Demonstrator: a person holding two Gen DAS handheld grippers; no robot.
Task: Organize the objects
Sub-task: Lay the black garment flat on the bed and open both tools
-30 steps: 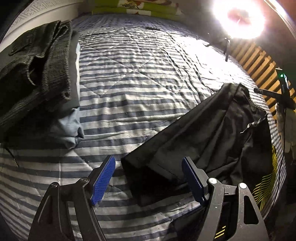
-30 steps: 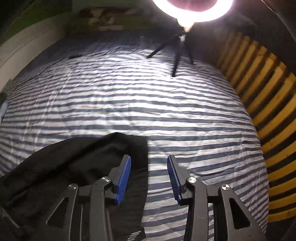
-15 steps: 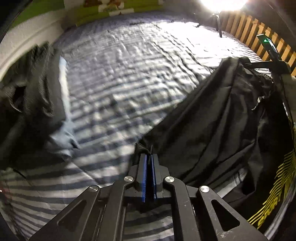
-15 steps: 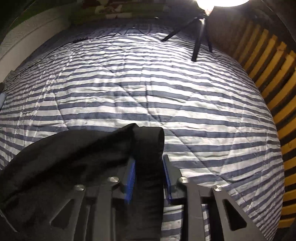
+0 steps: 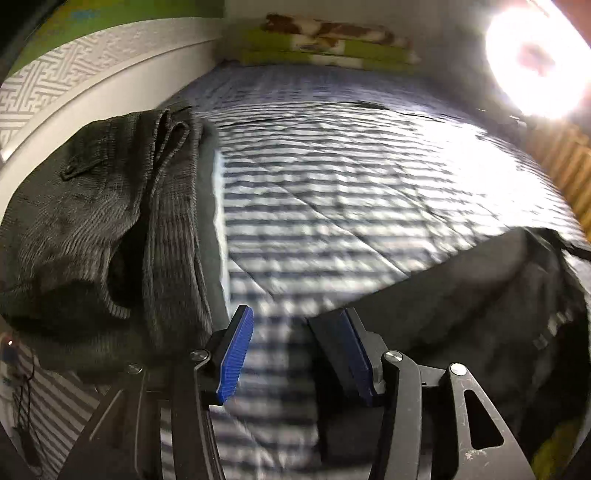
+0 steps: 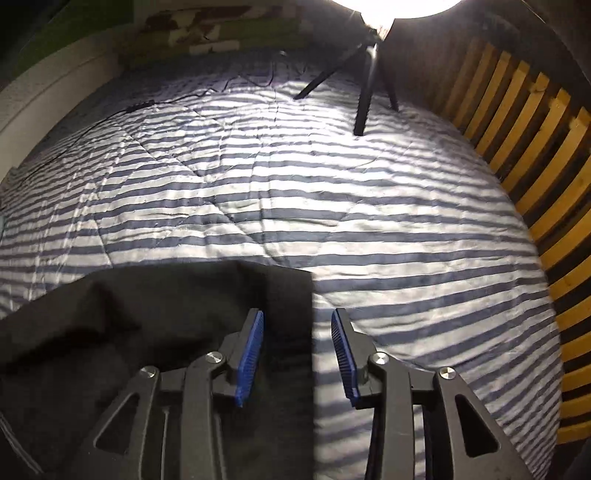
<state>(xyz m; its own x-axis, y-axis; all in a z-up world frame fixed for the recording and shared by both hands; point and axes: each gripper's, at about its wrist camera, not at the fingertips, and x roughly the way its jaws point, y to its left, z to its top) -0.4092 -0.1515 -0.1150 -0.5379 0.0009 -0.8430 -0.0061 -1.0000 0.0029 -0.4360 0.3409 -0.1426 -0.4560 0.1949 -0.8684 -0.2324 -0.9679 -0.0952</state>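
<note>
Left claw point(image 5: 293, 354) is open, blue pads spread, nothing between them but striped bedspread point(image 5: 332, 177). It hovers low over the bed, between the two clothing items: the black garment point(image 5: 461, 295) starts right at its right pad, and the folded grey corduroy pile point(image 5: 110, 229) sits just to the left. Probably lined up this way because the near end of the black garment is the next thing to grab or flatten.

Right claw point(image 6: 297, 356) is also open and empty. Its left pad is over the black garment point(image 6: 147, 332), its right pad over bare bedspread point(image 6: 332, 206), so the garment's straight edge runs between the jaws. That looks like a setup for pinching this corner, or a release just after laying it down; can't say which.

The black garment lies flat-ish on the near part of the bed, spanning both views. The corduroy pile is parked at the left side by the white bed frame point(image 5: 74, 110), likely the done stack.

Hard to see:
- Left view is motion-blurred, so garment detail is smeared.
- Black fabric shows no seams or type, and its near end is cut off by the claws and frame edge.
- Something lighter peeks from under the corduroy pile, unidentifiable.
- The ring light point(image 6: 391, 7) on its tripod point(image 6: 364, 74) blows out the far right; a cable point(image 6: 155, 105) trails across the far bed.
- Yellow slats point(image 6: 517, 147) sit beside the bed.
</note>
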